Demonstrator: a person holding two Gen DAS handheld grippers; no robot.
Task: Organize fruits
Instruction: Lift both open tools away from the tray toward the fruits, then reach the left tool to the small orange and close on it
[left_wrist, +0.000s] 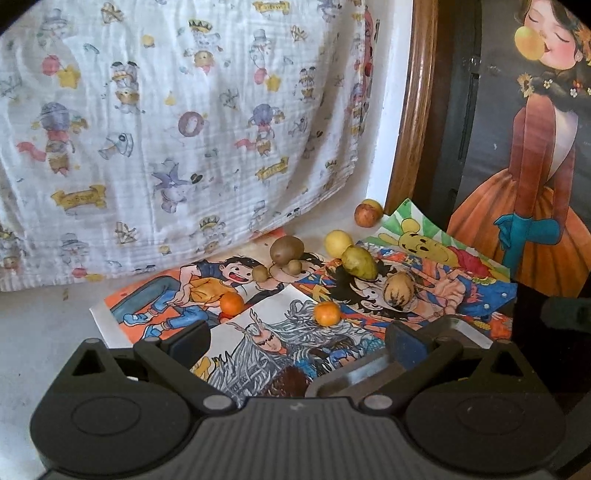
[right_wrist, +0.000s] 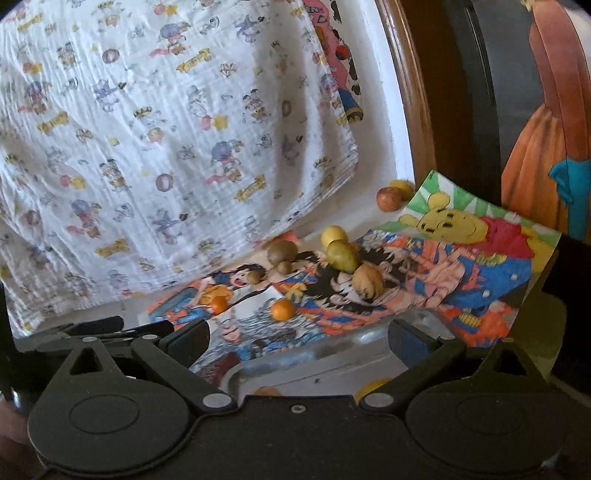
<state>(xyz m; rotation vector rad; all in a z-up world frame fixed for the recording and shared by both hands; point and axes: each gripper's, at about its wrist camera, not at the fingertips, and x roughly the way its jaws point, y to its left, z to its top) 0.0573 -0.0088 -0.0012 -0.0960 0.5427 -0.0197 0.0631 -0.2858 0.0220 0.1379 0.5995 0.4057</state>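
Note:
Loose fruit lies on cartoon drawings: two oranges (left_wrist: 231, 303) (left_wrist: 327, 313), a brown kiwi (left_wrist: 286, 249) with two small ones beside it, a yellow lemon (left_wrist: 338, 242), a green pear-like fruit (left_wrist: 359, 262), a tan spotted fruit (left_wrist: 399, 290) and a red apple (left_wrist: 368, 212) at the back. My left gripper (left_wrist: 295, 343) is open and empty, short of the near orange. My right gripper (right_wrist: 299, 341) is open and empty above a metal tray (right_wrist: 332, 356). An orange fruit (right_wrist: 267, 390) and a yellow one (right_wrist: 373, 387) in the tray are mostly hidden by the gripper body.
A printed white cloth (left_wrist: 166, 129) hangs behind the fruit. A wooden frame (left_wrist: 413, 110) and a painted picture of a figure in an orange dress (left_wrist: 535, 166) stand at the right. A dark reddish object (left_wrist: 290, 382) lies by the left gripper's base. Bare grey surface (left_wrist: 44, 325) lies left.

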